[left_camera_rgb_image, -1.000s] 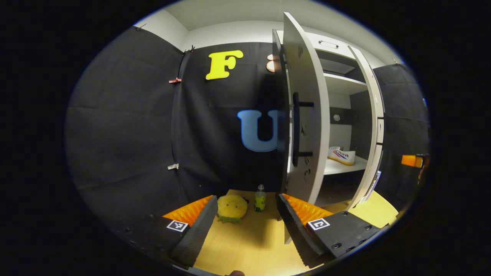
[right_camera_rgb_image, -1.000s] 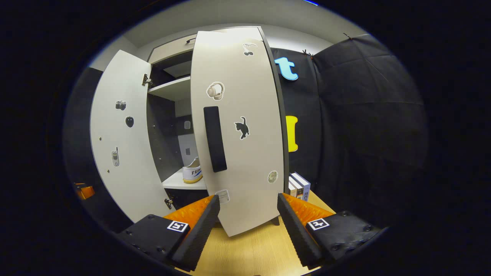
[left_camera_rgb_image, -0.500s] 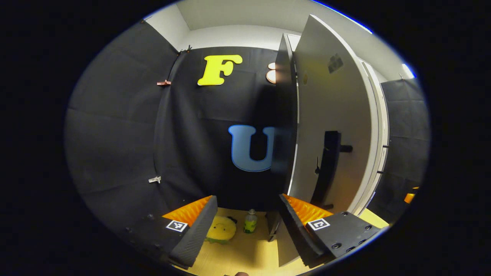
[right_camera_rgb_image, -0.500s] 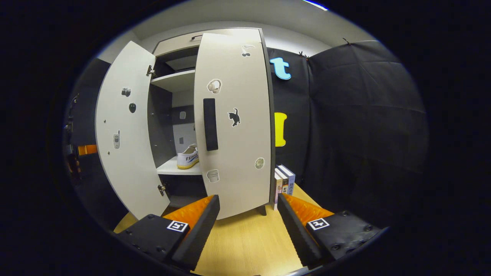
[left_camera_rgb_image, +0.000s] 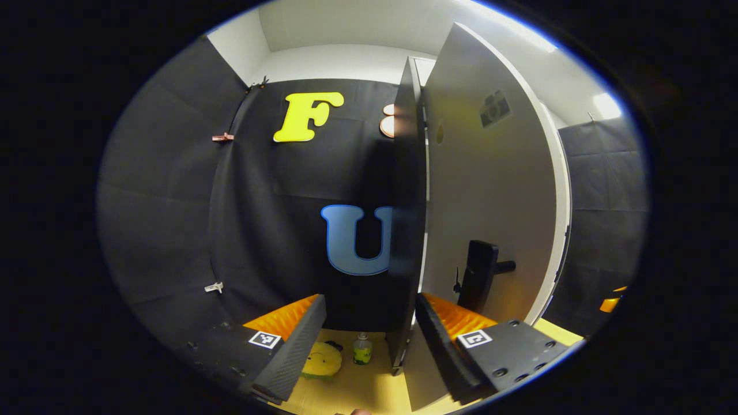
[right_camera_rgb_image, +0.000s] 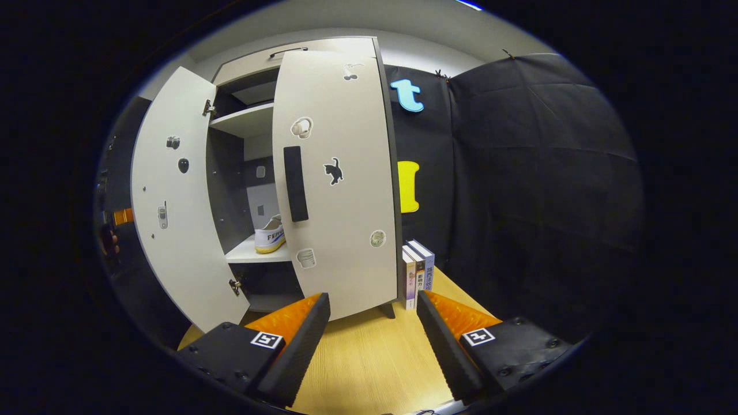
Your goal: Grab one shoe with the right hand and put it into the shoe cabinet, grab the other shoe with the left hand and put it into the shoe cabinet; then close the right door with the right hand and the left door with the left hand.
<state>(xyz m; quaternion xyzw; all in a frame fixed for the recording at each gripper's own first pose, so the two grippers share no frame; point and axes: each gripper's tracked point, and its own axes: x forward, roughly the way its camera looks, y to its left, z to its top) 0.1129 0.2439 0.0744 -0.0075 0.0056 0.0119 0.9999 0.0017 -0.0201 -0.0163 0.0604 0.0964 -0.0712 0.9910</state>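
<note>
The shoe cabinet stands with both doors ajar. A white shoe with a yellow sole rests on its middle shelf. The right door, with a dark handle, is swung partway across the opening. My right gripper is open, low over the wooden floor and a little back from that door. The left door stands wide open. In the left gripper view its outer face and handle are close. My left gripper is open, its right finger by the door's lower edge.
Several books stand upright beside the cabinet's right side. A yellow plush toy and a small green bottle lie on the floor left of the cabinet. Black cloth walls close in on both sides.
My left gripper has come round to the left door's outer face, which now hides the shelf and shoe from it. My right gripper has backed away from the right door.
</note>
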